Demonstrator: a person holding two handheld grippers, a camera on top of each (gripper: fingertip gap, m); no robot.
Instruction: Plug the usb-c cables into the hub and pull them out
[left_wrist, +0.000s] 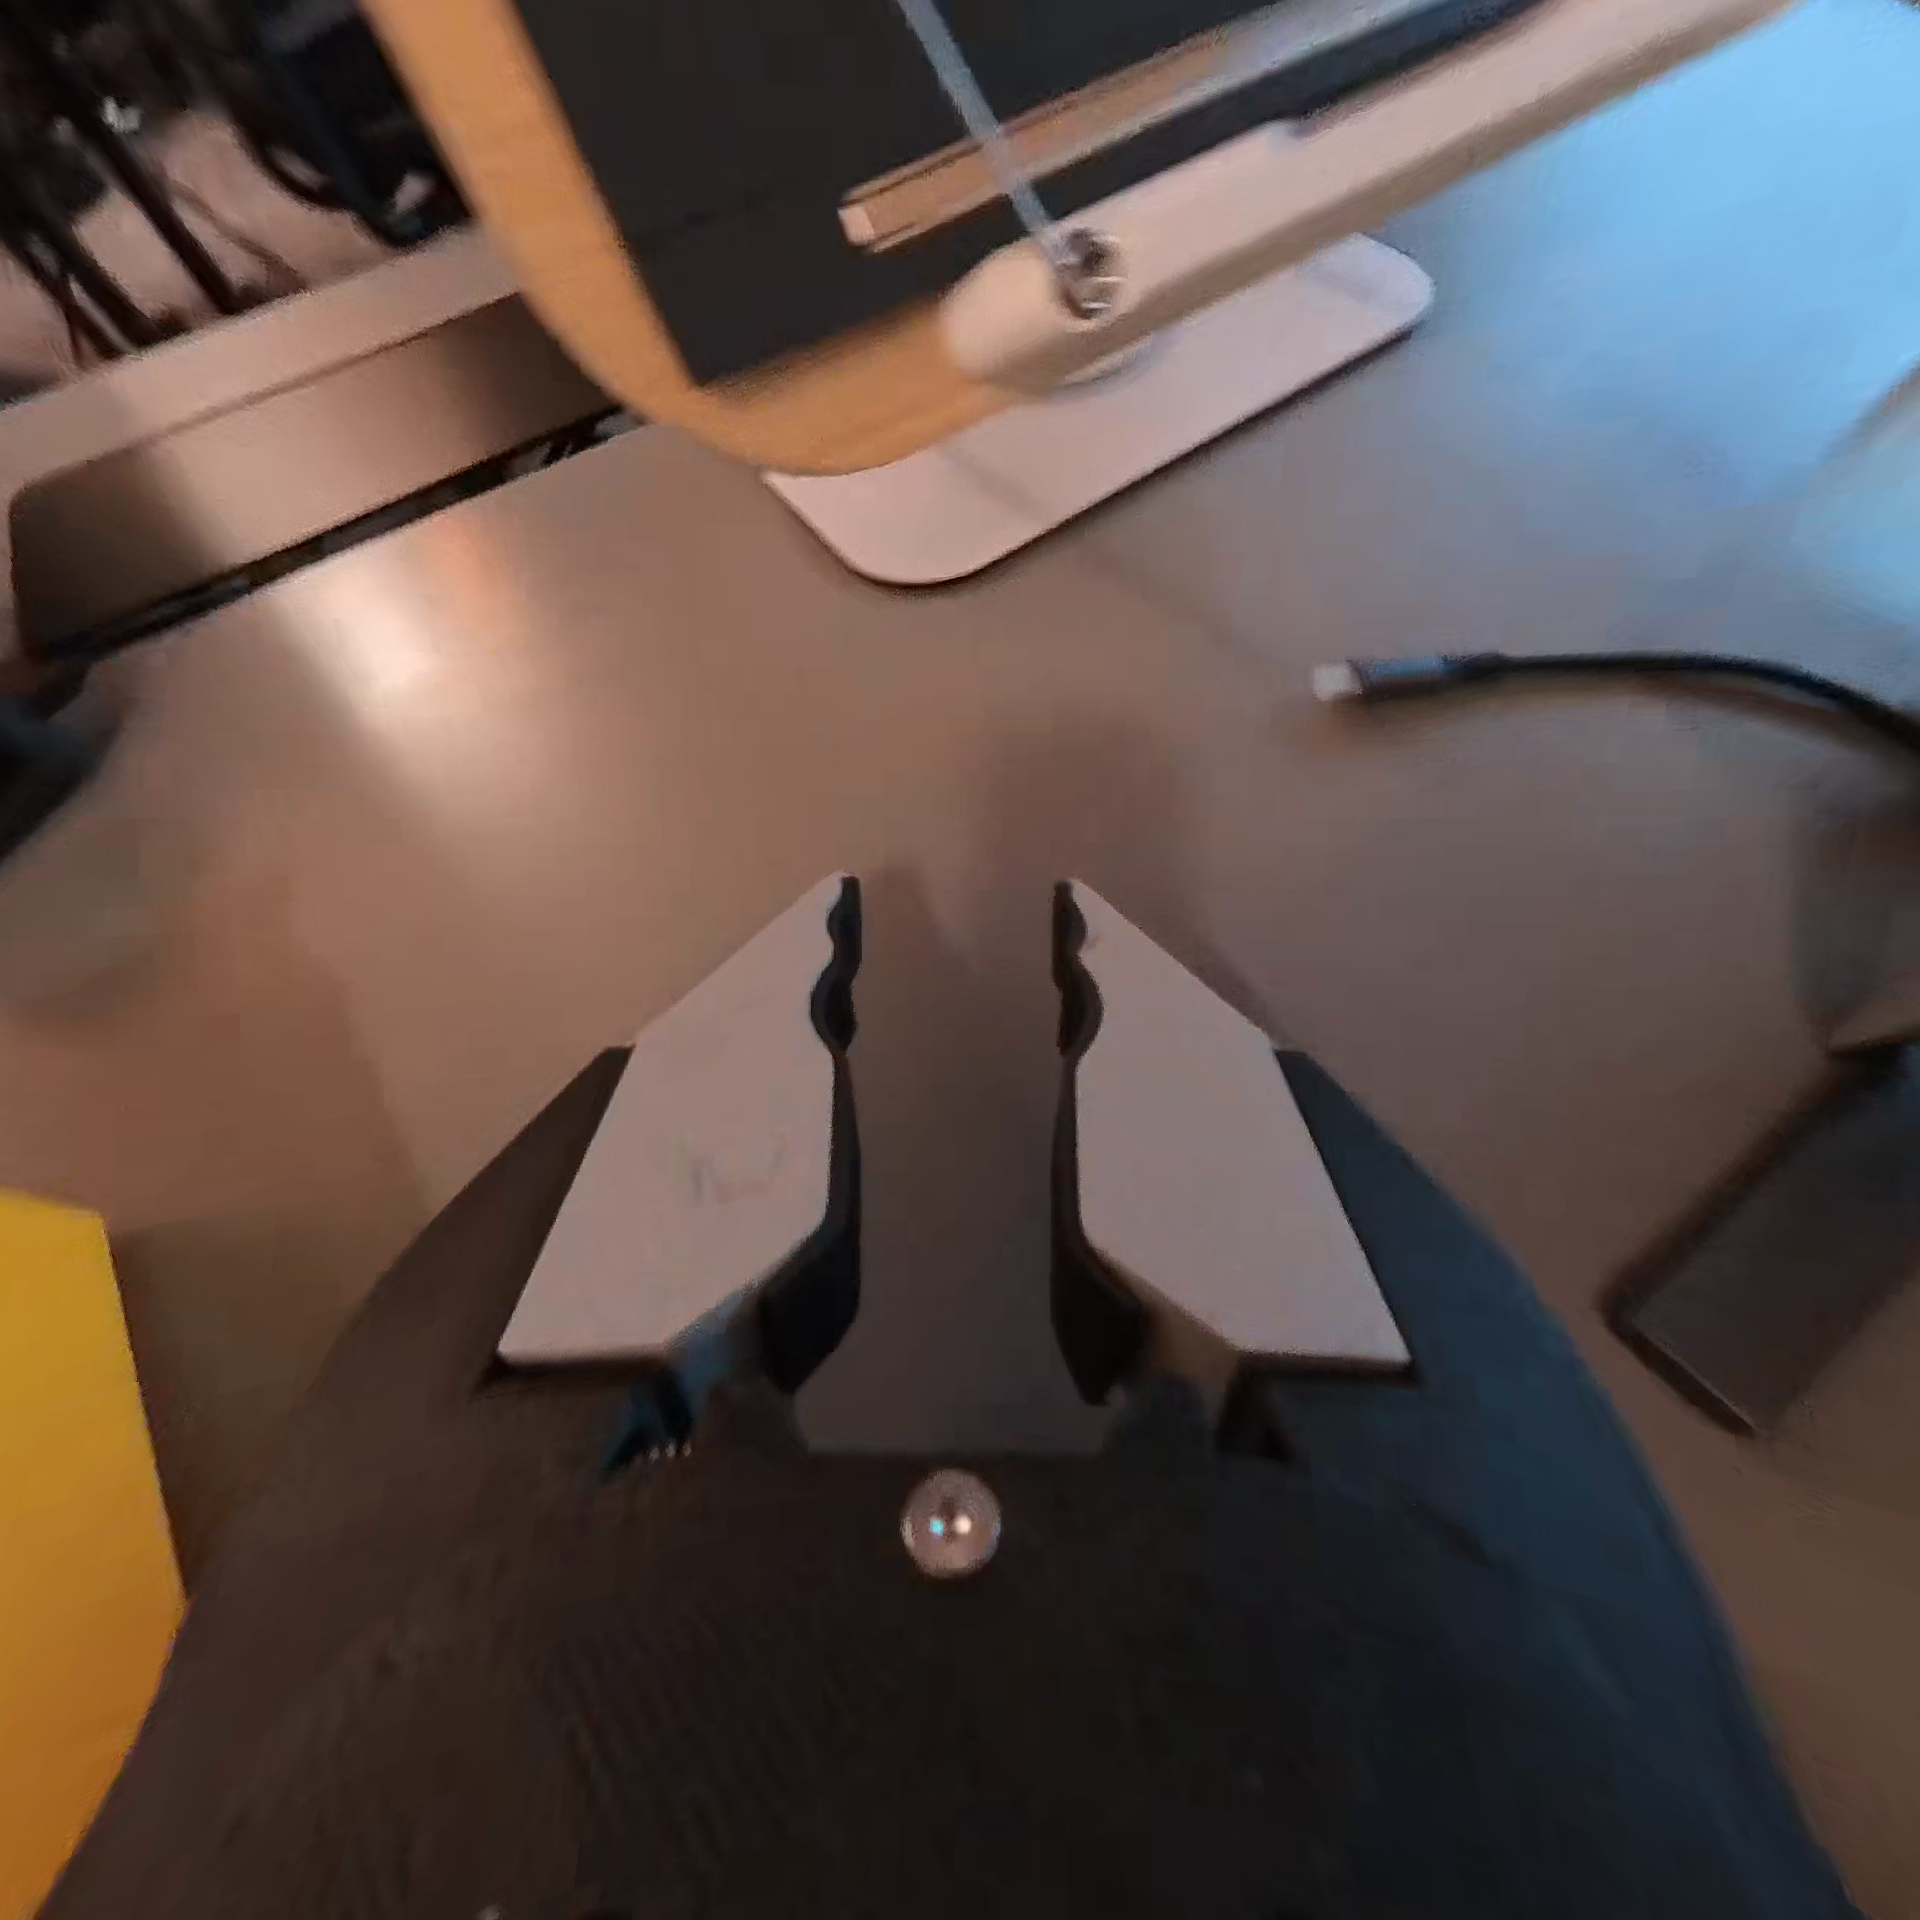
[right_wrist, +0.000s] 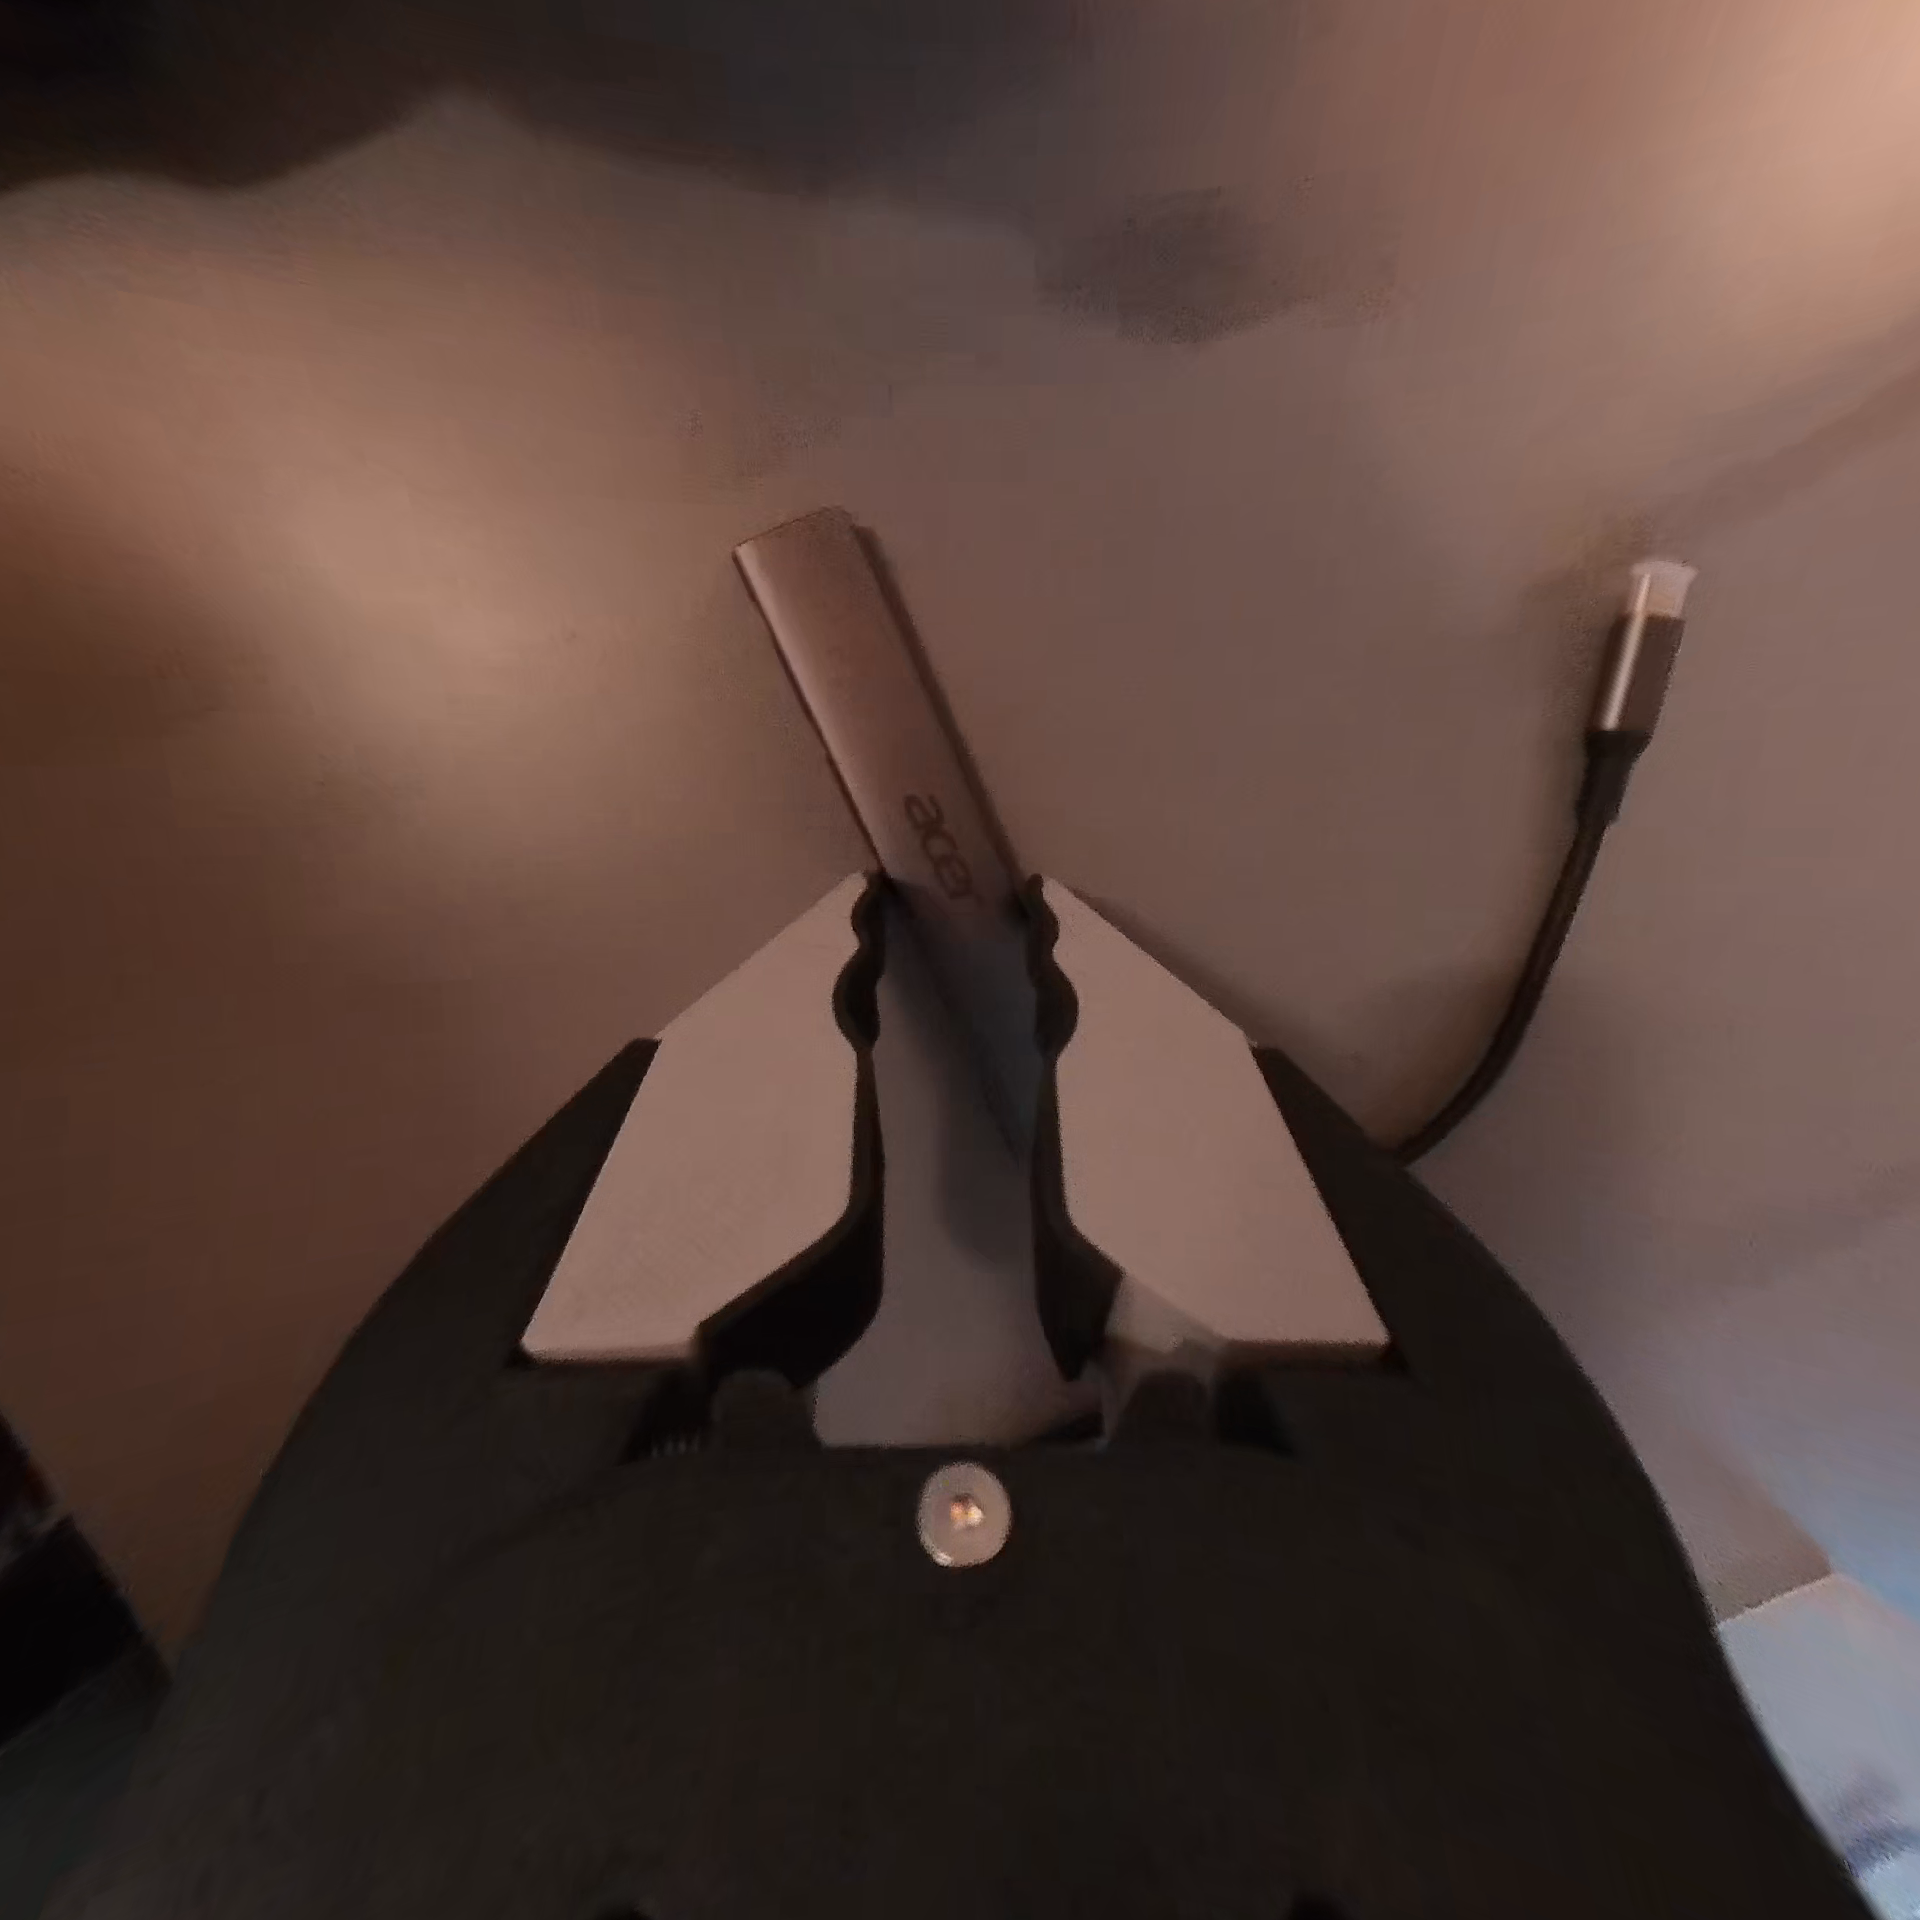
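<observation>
My right gripper (right_wrist: 954, 894) is clamped on the slim grey metal hub (right_wrist: 878, 717), its fingertips pinching the bar partway along so the far end sticks out ahead over the smooth grey-brown tabletop (right_wrist: 416, 623); I can't tell whether the hub is resting on the surface or lifted just off it. My left gripper (left_wrist: 956, 896) hangs over bare tabletop with its fingers parted and nothing between them. The hub's own short braided dark cable with a silver plug (right_wrist: 1647, 649) curls away to the right of the hub, lying loose and plugged into nothing. In the left wrist view the same cable (left_wrist: 1558, 670) lies to the right and farther off, with the hub's body (left_wrist: 1766, 1268) at the near right edge. My worry is the grip: the hub sits skewed between the fingers, so a push on a plug could, I think, twist or slide it out. The left view is smeared by motion, so aiming at that small plug now risks a miss. Beyond my left gripper stand a white flat stand base (left_wrist: 1039, 488) and a curved wooden arm (left_wrist: 582, 239), which could foul a high swing; a yellow block (left_wrist: 62, 1507) sits at the near left.
</observation>
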